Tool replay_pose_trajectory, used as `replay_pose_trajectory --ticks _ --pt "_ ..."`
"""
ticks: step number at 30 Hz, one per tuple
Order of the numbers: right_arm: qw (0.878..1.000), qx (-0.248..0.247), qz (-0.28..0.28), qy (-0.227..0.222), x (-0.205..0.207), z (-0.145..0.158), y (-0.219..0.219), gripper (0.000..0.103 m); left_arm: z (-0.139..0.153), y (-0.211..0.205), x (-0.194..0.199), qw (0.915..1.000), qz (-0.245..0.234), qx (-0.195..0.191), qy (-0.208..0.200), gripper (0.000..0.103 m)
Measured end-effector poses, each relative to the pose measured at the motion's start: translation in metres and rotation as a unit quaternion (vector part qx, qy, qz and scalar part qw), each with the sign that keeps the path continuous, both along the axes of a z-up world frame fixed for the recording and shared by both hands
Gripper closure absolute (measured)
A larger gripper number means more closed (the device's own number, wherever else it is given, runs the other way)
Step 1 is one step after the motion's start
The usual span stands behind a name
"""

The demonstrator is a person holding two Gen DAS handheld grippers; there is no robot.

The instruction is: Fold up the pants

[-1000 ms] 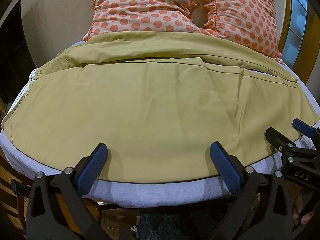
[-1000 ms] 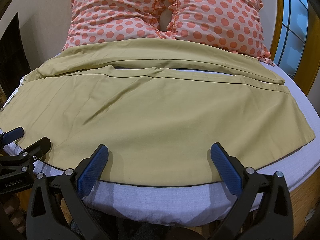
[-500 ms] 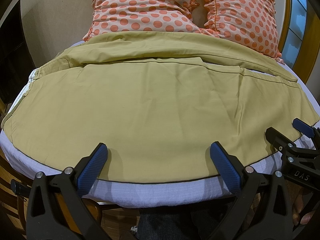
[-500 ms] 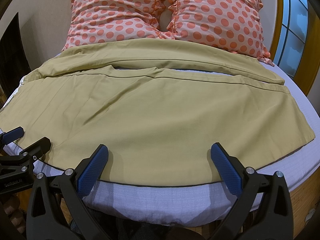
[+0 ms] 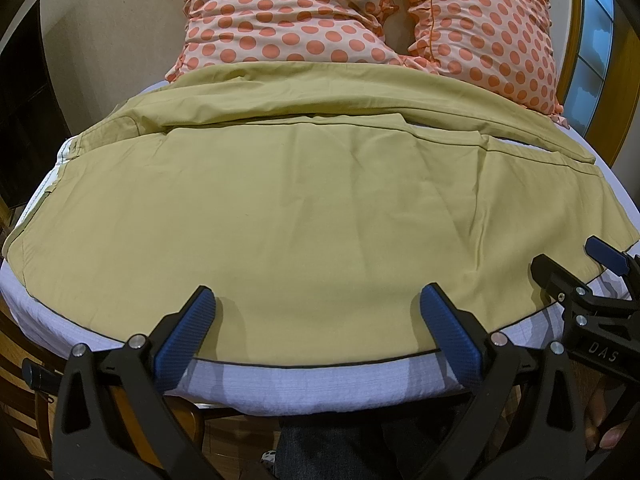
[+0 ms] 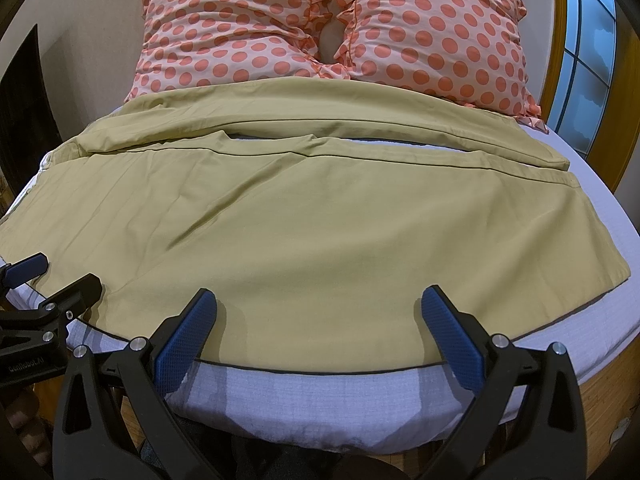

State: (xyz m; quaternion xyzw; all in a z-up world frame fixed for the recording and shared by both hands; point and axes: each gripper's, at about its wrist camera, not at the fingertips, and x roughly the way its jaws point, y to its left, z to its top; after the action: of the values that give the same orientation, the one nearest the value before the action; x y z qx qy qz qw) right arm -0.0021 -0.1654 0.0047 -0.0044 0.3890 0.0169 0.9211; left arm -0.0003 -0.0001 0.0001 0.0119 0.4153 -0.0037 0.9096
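Olive pants (image 5: 304, 216) spread flat across white bed (image 5: 320, 384), two polka-dot pillows (image 6: 320, 32) at twelve o'clock. Left gripper (image 5: 316, 320) and right gripper (image 6: 316, 320) spread wide, empty, poised at six o'clock over near hem.

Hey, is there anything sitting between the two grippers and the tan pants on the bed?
Nothing visible. The left gripper and right gripper both have open jaws right at the near edge of the pants, spread flat on the bed. The pillows lie beyond the pants, out of the way.
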Motion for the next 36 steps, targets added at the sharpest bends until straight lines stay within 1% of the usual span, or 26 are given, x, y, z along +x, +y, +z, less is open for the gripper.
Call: replay_pose_trajectory --ticks 13,20,21,22,23,24,26,29,30,32,33,34,35,36 --pt "1.000 0.001 0.009 -0.010 -0.002 0.000 -0.001 0.001 0.000 0.000 0.000 1.0000 0.000 0.000 0.000 0.002" --pt "0.999 0.003 0.033 -0.033 -0.005 -0.002 -0.005 0.001 -0.002 0.001 -0.003 1.0000 -0.001 0.000 -0.009 0.002" --pt "0.999 0.005 0.042 -0.031 -0.003 -0.001 -0.006 0.001 -0.001 0.000 -0.004 0.9999 -0.002 0.001 -0.012 0.002" --pt "0.999 0.008 0.049 -0.019 0.002 0.002 -0.008 0.001 -0.002 0.000 -0.005 0.9999 -0.004 0.001 -0.015 0.002" --pt "0.999 0.013 0.046 -0.009 0.006 0.004 -0.012 0.001 -0.001 0.000 -0.004 0.9999 -0.006 0.001 -0.015 0.002" --pt "0.999 0.029 0.032 0.000 0.017 0.012 -0.025 0.001 0.000 0.001 -0.004 0.9999 -0.008 0.001 -0.015 0.002" --pt "0.998 0.059 0.004 -0.005 0.029 0.029 -0.049 0.001 0.002 0.003 0.001 0.9999 -0.005 0.004 -0.013 0.002" --pt "0.994 0.082 -0.071 -0.014 0.070 0.060 -0.097 0.001 0.015 0.012 0.009 0.9992 0.008 0.009 -0.038 0.002" --pt "0.991 0.086 -0.106 -0.011 0.093 0.069 -0.117 0.001 0.019 0.014 0.012 0.9989 0.011 0.009 -0.044 0.002" --pt "0.983 0.097 -0.155 0.004 0.129 0.075 -0.145 0.001 0.030 0.019 0.021 0.9983 0.018 0.011 -0.055 0.002" --pt "0.976 0.113 -0.188 0.017 0.156 0.076 -0.166 0.002 0.033 0.019 0.025 0.9980 0.019 0.012 -0.059 0.002" --pt "0.970 0.119 -0.209 0.024 0.172 0.074 -0.179 0.009 0.038 0.021 0.030 0.9977 0.020 0.013 -0.063 0.002" --pt "0.962 0.127 -0.240 0.032 0.197 0.072 -0.196 0.012 0.041 0.022 0.034 0.9975 0.021 0.014 -0.067 0.002" --pt "0.958 0.127 -0.256 0.036 0.212 0.070 -0.205 0.018 0.044 0.023 0.038 0.9973 0.021 0.015 -0.069 0.002"
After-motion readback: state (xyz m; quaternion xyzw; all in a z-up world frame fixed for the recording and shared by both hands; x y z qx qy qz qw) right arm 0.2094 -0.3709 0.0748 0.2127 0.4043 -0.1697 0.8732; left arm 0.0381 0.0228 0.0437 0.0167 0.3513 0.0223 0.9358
